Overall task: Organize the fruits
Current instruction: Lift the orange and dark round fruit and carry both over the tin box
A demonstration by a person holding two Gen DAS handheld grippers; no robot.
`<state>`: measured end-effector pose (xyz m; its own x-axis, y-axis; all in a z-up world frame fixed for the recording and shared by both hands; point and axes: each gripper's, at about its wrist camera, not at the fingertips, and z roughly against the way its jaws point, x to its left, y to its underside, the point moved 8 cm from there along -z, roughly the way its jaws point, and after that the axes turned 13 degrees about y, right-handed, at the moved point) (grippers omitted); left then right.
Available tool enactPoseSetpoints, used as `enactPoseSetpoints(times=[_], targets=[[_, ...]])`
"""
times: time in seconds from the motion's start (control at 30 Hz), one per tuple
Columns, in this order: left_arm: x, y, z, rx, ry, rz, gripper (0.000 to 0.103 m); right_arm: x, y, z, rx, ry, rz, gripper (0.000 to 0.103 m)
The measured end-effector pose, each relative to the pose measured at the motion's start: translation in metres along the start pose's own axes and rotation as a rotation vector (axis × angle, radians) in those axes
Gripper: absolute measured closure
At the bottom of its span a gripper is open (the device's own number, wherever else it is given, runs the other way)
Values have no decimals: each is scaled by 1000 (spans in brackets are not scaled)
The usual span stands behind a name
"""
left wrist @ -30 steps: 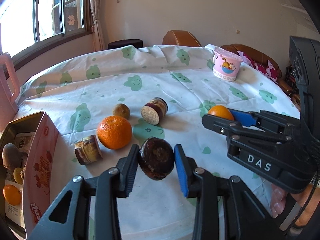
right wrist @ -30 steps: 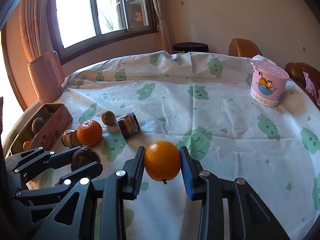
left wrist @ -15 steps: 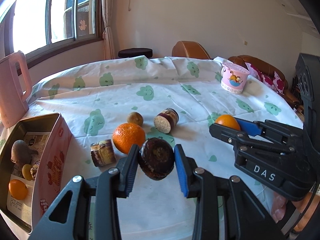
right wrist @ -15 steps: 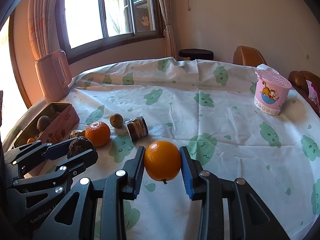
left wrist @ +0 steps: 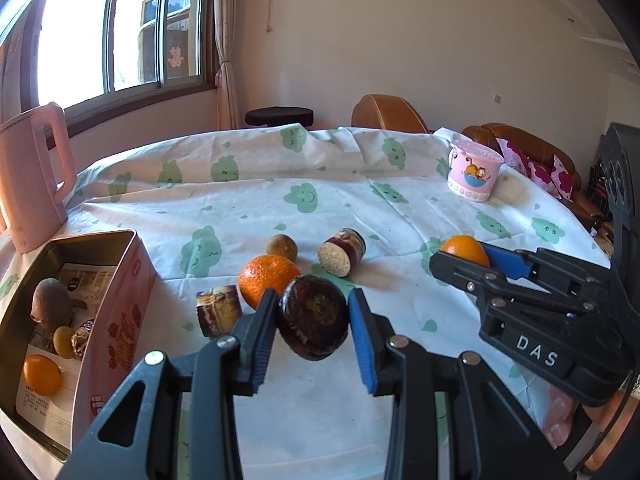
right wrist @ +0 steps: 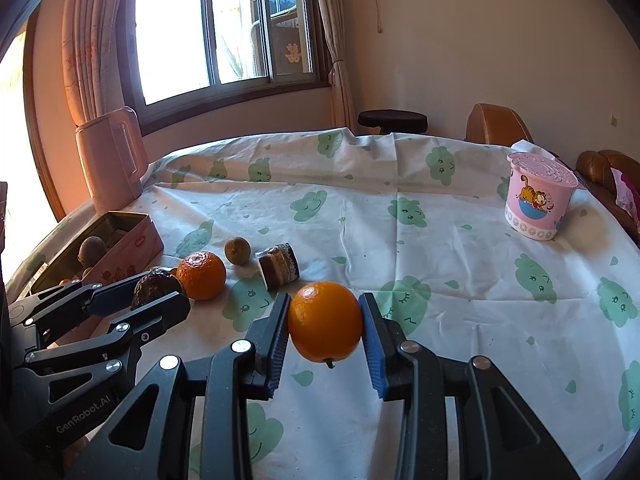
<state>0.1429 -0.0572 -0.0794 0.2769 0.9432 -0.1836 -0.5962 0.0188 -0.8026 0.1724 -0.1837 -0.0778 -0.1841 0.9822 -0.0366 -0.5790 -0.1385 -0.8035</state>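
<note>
Fruits, loose and held: dark brown wrinkled round fruit (left wrist: 313, 327) clamped between the pads of the left tool (left wrist: 313, 334), lifted clear of the surface; smooth orange fruit (right wrist: 325, 327) clamped in the right tool (right wrist: 325, 330), likewise off the surface.

On the surface (left wrist: 320, 208), a round top under a white cloth with green cloud faces: rough-skinned orange mandarin (left wrist: 267, 280); small brownish-green round fruit (left wrist: 282, 246) just behind it; two brown cylindrical cake-like pieces lying on their sides, one (left wrist: 218, 309) touching or nearly touching the mandarin's left, one (left wrist: 341, 252) to its right, apart.

Pink rectangular tin box (left wrist: 120, 312) at the left edge, open at the top; inside, a brown fuzzy fruit (left wrist: 50, 307), a small yellowish fruit (left wrist: 64, 342) and an orange (left wrist: 41, 374). Space remains in the box's near and far ends.

Pink plastic jug (left wrist: 30, 184) at the far left edge. Pink cartoon-printed lidded tub (left wrist: 474, 176) near the far right edge, well apart from the fruit.

Open room: broad bare cloth across the middle and right.

Change since one second before: both views tilted upward, showing more wall and window; more of the box interior visible; each grip unchanged.
</note>
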Motion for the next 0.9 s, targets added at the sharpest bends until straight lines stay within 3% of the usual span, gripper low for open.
enactPoseSetpoints(times=[0.9], targets=[[1, -6, 17, -86, -28, -5, 66, -1, -5, 15, -77, 8, 1, 67]])
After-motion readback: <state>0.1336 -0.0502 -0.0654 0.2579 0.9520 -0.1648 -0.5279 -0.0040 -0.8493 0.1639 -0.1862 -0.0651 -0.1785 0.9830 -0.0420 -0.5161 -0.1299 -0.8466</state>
